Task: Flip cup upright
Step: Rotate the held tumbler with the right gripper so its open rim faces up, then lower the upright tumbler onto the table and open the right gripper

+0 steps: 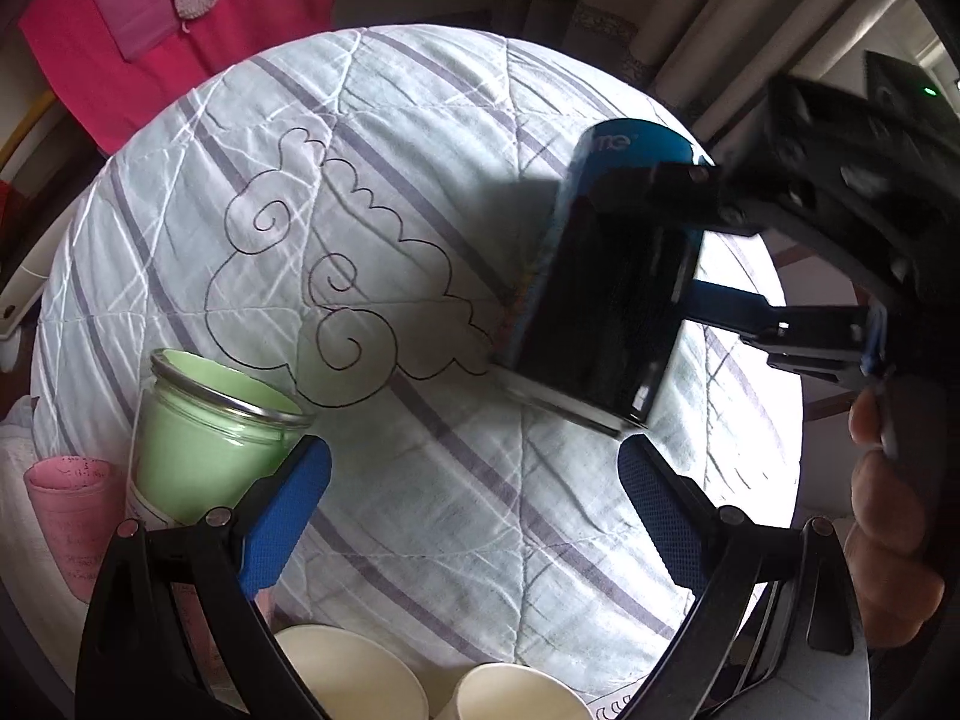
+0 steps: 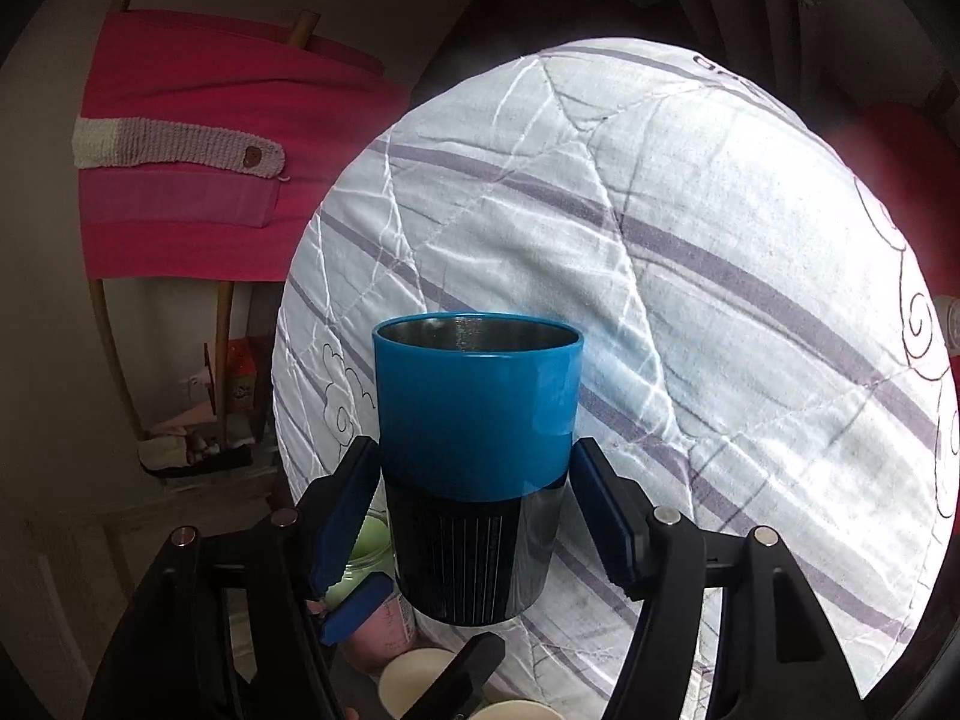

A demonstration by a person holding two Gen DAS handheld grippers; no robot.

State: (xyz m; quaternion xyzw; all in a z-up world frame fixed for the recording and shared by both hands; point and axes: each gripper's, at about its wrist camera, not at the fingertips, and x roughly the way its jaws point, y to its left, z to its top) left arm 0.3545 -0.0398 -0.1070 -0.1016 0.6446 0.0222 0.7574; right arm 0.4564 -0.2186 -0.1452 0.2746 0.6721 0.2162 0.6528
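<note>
Nearest in the left wrist view: left gripper (image 1: 474, 510) spread wide, holding nothing, poised low over the quilted tablecloth (image 1: 420, 138). Cream paper cups (image 1: 348, 672) just below the fingers; green glass jar (image 1: 210, 438) touching or just behind the left finger; pink cup (image 1: 66, 510) beside the jar at the table edge. Farther out: blue-and-black cup (image 1: 606, 294) clamped across its body by the right gripper (image 1: 678, 234), raised off the cloth and tilted, blue rim end pointing away, dark base end nearest; likely mid-rotation, base not yet down. Grip taken across the body, probably to leave rim and base free for turning and setting down. Left gripper parked open beneath, plausibly ready to steady, though no contact visible. In the right wrist view: cup (image 2: 477, 450) between the blue fingers (image 2: 342, 516), open mouth toward the top of frame, steel lining visible inside. Contact on the left pad evident; small gap apparent at the right pad, so firmness of hold uncertain here, though the left view shows the cup carried. Jar and paper cups only as slivers under the cup. Beyond the table: pink cloth (image 2: 210, 180) draped over a wooden rack.
</note>
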